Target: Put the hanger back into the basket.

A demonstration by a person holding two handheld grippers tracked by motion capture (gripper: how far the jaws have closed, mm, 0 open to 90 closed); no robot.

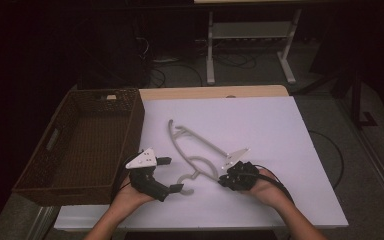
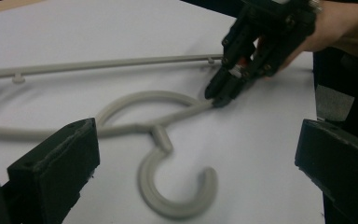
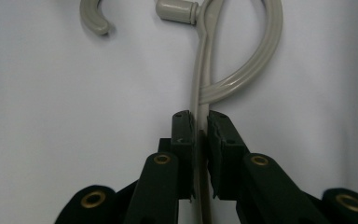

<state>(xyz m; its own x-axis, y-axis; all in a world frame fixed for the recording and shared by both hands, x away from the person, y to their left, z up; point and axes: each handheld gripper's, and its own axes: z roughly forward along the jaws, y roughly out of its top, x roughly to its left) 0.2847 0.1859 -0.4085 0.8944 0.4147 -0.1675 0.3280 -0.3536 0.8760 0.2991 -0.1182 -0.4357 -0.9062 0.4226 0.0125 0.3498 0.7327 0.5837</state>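
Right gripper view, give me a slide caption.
Right gripper clamps the grey hanger arm on the white table.

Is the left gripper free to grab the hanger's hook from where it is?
Probably yes: the left gripper is open, the hook lies on bare table right before it, and the right gripper clamps the hanger's arm farther off.
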